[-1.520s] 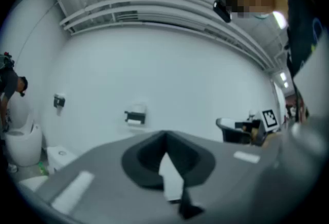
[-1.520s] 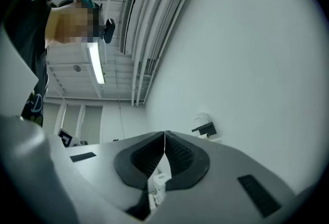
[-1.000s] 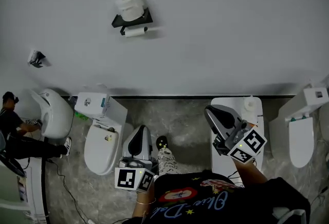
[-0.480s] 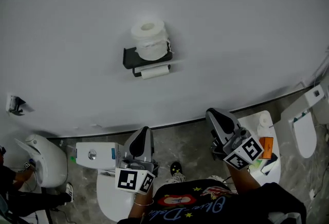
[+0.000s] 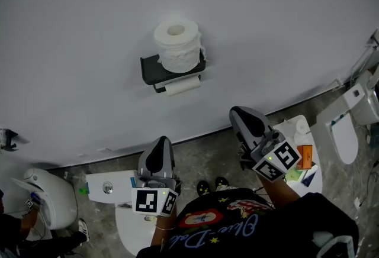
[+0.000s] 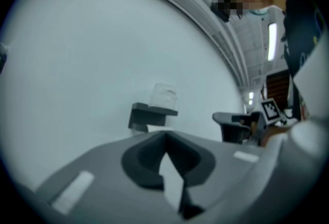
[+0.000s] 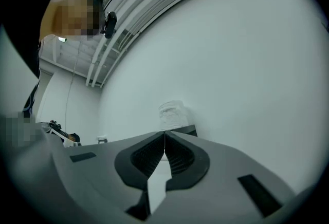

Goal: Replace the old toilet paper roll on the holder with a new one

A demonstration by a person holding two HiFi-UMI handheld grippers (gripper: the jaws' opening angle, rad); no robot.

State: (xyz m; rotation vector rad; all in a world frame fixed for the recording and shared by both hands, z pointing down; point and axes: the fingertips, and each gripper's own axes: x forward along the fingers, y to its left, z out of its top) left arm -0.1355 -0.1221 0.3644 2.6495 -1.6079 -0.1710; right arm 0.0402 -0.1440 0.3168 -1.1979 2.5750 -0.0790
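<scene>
A black wall holder (image 5: 153, 67) hangs on the white wall. A full white roll (image 5: 176, 44) stands on its top shelf, and a thin, nearly used-up roll (image 5: 182, 85) sits on the bar beneath. My left gripper (image 5: 159, 145) is shut and empty, below the holder and well short of it. To its right, my right gripper (image 5: 239, 115) is likewise shut and empty. The left gripper view has the holder (image 6: 153, 112) and the full roll (image 6: 163, 95) ahead of the closed jaws (image 6: 165, 136). Past the closed jaws (image 7: 164, 135) in the right gripper view rises the full roll (image 7: 172, 112).
A white toilet (image 5: 121, 218) stands below the left gripper. At the right, a small white table (image 5: 317, 183) carries a spare roll (image 5: 301, 127) and an orange box (image 5: 305, 156). Another toilet (image 5: 343, 135) is at far right. A person (image 5: 23, 233) crouches at lower left.
Both grippers have moved toward the wall and the holder, staying shut. The holder and its rolls now sit nearer and more central in the head view.
</scene>
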